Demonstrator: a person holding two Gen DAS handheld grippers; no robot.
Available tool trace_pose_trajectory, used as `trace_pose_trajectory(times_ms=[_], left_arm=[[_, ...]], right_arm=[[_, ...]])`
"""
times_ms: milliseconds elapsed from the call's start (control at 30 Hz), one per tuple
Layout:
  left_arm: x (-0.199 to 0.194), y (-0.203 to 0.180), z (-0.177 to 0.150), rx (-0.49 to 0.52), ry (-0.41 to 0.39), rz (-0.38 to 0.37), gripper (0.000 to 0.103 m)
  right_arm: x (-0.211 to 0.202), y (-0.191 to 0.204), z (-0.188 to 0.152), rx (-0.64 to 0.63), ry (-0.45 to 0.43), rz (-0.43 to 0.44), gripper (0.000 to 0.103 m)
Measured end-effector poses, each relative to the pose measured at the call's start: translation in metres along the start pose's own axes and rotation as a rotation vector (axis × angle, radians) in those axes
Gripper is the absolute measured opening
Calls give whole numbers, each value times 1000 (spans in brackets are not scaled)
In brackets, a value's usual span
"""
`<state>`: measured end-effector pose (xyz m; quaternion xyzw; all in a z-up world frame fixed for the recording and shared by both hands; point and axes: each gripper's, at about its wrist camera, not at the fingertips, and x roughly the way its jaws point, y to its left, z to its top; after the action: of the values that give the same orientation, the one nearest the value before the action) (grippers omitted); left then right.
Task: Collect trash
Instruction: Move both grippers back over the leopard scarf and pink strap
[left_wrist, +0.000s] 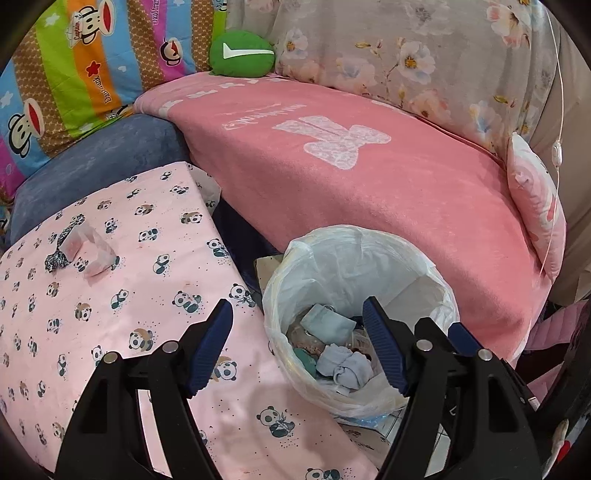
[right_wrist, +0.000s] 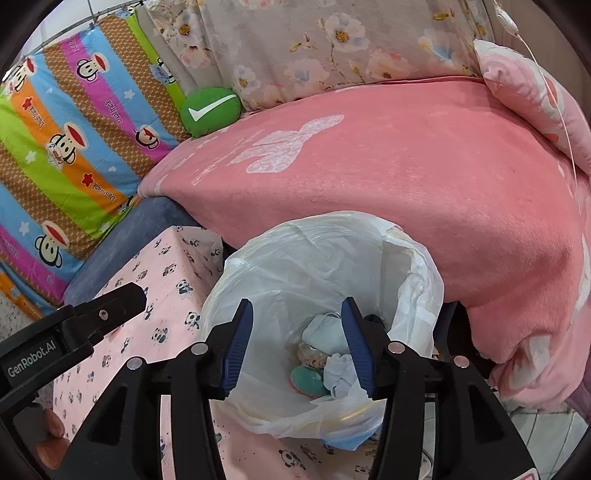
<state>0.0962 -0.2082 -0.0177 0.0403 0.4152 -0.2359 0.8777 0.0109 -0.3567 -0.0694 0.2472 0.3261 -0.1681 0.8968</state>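
Both tools hang over the bin (right_wrist: 413, 258). Left tool (left_wrist: 297, 347) spread, empty. Right tool (right_wrist: 297, 343) spread, empty; trash (right_wrist: 340, 363) lies inside.

A soft pink plush blanket (left_wrist: 369, 192) is showing a pale bow motif; at nine o'clock a light-pink panda-print cloth (left_wrist: 122, 295) is lying, and at twelve a round green checkmark cushion (left_wrist: 240, 55).

Both the left gripper (left_wrist: 297, 347) and right gripper (right_wrist: 297, 343) are black plastic frames with silver pivot screws and ribbed blue pads; white "GenRobot.AI" lettering, apparently on the left unit's side.
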Motion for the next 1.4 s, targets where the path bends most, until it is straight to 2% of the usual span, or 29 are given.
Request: trace_pose_trajectory(times_ms=[333, 600, 1000, 1400], left_arm=[[-11, 31, -11, -41, -14, 36, 69], [-18, 68, -20, -91, -18, 69, 69], [-27, 141, -33, -191, -13, 116, 69], [-38, 230, -49, -308, -17, 187, 69]], right_arm=[[-2, 26, -10, -46, 20, 12, 51], [4, 60, -24, -108, 50, 33, 51], [19, 125, -47, -210, 96, 62, 51], [33, 190, -64, -311, 129, 92, 51]])
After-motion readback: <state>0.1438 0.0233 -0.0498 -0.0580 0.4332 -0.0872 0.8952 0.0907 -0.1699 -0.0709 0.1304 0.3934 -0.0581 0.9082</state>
